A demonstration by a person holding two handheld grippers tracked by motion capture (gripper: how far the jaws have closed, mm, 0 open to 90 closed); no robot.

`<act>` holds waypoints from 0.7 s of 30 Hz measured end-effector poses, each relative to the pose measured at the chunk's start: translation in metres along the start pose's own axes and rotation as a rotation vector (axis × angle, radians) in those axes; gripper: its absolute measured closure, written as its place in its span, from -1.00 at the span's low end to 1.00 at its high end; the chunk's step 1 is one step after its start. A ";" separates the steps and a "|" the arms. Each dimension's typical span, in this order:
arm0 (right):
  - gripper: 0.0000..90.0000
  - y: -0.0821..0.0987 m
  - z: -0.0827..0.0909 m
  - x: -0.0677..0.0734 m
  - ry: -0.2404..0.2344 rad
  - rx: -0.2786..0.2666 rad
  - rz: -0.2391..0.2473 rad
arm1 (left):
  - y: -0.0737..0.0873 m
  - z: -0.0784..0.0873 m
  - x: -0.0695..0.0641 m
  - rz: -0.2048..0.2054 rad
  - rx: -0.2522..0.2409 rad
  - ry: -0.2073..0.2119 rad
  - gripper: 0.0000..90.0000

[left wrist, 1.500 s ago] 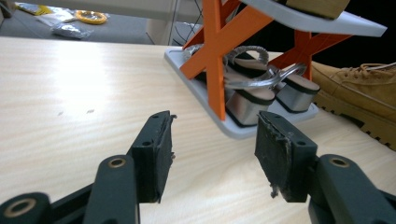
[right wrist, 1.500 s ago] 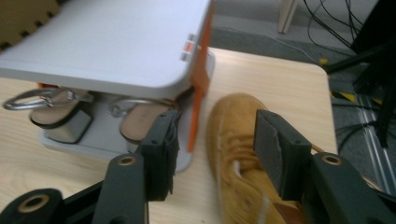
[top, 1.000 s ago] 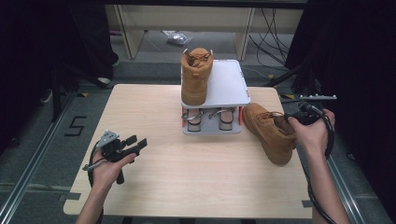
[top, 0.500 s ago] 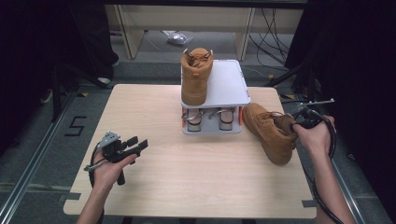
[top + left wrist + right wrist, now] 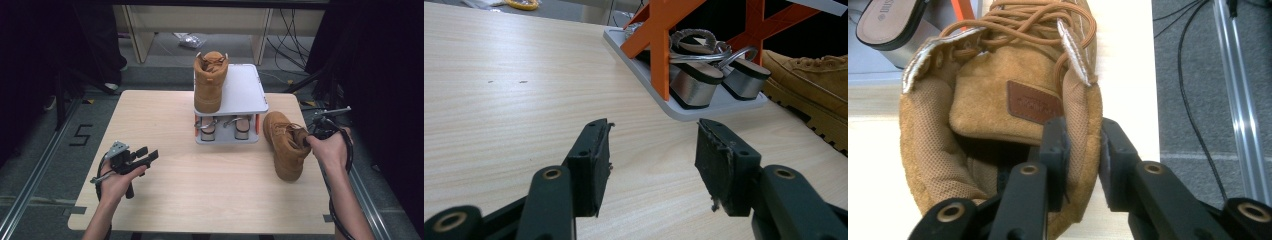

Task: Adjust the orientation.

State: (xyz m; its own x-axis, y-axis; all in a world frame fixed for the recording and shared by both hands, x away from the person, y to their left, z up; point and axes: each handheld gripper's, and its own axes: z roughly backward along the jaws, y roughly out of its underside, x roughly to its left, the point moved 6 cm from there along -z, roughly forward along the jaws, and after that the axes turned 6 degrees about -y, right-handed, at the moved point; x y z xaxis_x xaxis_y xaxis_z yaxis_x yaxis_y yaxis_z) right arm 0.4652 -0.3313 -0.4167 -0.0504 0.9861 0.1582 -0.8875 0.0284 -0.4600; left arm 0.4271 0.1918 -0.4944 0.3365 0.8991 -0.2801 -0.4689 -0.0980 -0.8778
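Observation:
A tan suede lace-up boot [image 5: 286, 145] stands on the table's right side, beside a small two-level rack [image 5: 245, 90]. My right gripper [image 5: 309, 139] is shut on the padded rear collar of this boot [image 5: 998, 100]: one jaw is inside the opening and the other outside, and the right gripper [image 5: 1082, 135] pinches the collar wall. Its jaws have just been closing, then eased slightly, with the collar between them. The matching boot [image 5: 209, 80] stands on the rack's top plate. My left gripper [image 5: 148, 154] rests open at the front left, and the left gripper [image 5: 653, 150] holds nothing.
A pair of silver-heeled sandals [image 5: 222, 126] sits on the rack's lower shelf, between orange struts [image 5: 659, 45]. The wooden table [image 5: 200, 190] ends just right of the held boot. Cables and a metal floor rail [image 5: 1243, 100] lie beyond that edge.
The right gripper's jaws have closed onto the boot's collar, and the right hand has shifted slightly toward the boot. The left hand and both boots stay where they were.

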 end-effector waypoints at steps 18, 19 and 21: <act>0.18 -0.004 -0.001 -0.013 -0.024 -0.026 0.038 | -0.002 -0.005 -0.004 -0.006 0.012 0.001 0.00; 0.17 -0.005 0.000 -0.014 -0.031 -0.029 0.051 | -0.002 -0.005 -0.004 -0.007 0.012 0.000 0.00; 0.17 -0.005 0.002 -0.012 -0.026 -0.040 0.023 | -0.002 -0.005 -0.005 -0.005 0.012 0.001 -0.01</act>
State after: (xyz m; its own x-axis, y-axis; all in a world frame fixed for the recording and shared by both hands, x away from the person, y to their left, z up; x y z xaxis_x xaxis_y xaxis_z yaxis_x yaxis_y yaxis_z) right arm 0.4693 -0.3432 -0.4142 -0.0830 0.9820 0.1699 -0.8671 0.0129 -0.4979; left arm 0.4305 0.1851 -0.4937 0.3399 0.8990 -0.2762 -0.4768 -0.0884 -0.8746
